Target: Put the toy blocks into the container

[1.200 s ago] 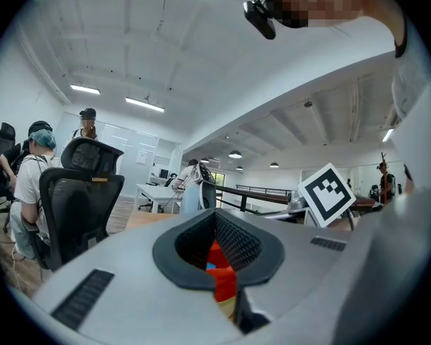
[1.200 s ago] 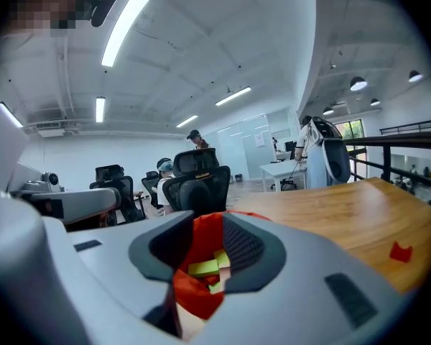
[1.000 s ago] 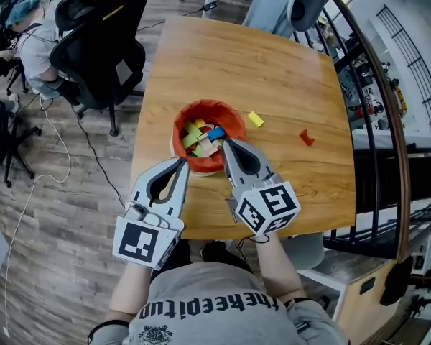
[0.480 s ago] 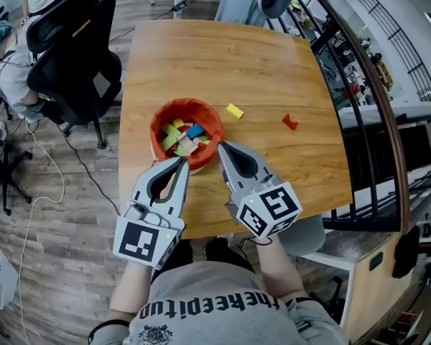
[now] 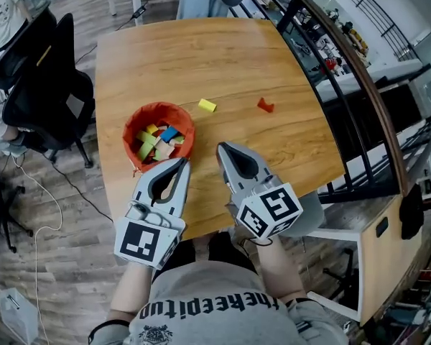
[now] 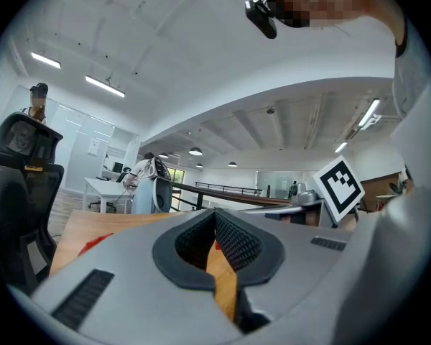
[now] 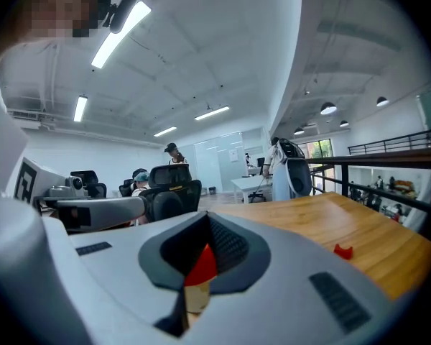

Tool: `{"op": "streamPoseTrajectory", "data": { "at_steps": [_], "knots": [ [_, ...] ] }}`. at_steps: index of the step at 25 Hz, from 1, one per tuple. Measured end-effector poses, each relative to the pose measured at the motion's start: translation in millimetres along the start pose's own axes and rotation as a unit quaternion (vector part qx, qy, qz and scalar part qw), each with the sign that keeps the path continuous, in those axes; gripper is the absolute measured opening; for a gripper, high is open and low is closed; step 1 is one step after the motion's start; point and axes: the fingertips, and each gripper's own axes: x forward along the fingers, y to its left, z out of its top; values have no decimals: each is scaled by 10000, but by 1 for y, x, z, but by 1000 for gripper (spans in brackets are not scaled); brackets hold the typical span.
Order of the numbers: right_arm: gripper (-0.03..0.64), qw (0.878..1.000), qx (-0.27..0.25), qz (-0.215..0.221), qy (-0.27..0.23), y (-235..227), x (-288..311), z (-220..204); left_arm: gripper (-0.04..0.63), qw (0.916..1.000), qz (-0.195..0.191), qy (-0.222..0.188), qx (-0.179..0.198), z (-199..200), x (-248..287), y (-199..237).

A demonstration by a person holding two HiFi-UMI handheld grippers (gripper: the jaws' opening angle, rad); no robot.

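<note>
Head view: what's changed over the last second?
The left gripper and right gripper shifted right past the container, toward the yellow block and red block. Nothing taken or released. Unchanged: jaws shut and empty; both loose blocks lie where they were on the table.

Open-plan office. My wooden table (image 5: 201,56) stands on plank flooring (image 5: 50,264) beside black swivel chairs (image 5: 43,85) and a curved railing (image 5: 352,77). White desks (image 6: 104,187), glass partitions (image 7: 219,164) and ceiling strip lights (image 7: 118,34) fill the room beyond.
</note>
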Motion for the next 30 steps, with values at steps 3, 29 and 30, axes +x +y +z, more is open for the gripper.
{"op": "streamPoseTrajectory", "data": {
  "at_steps": [3,29,30],
  "knots": [
    [11,9997,35,-236,-38,-7,-10,-2,14,9997,-261,23,12,-2,7,-9],
    [11,9994,143,-313,25,-56,-7,2,14,9989,-397,243,-76,-6,50,-21],
    [11,9996,127,-246,38,-59,-4,4,14,9992,-329,205,-60,-4,54,-20]
  ]
}}
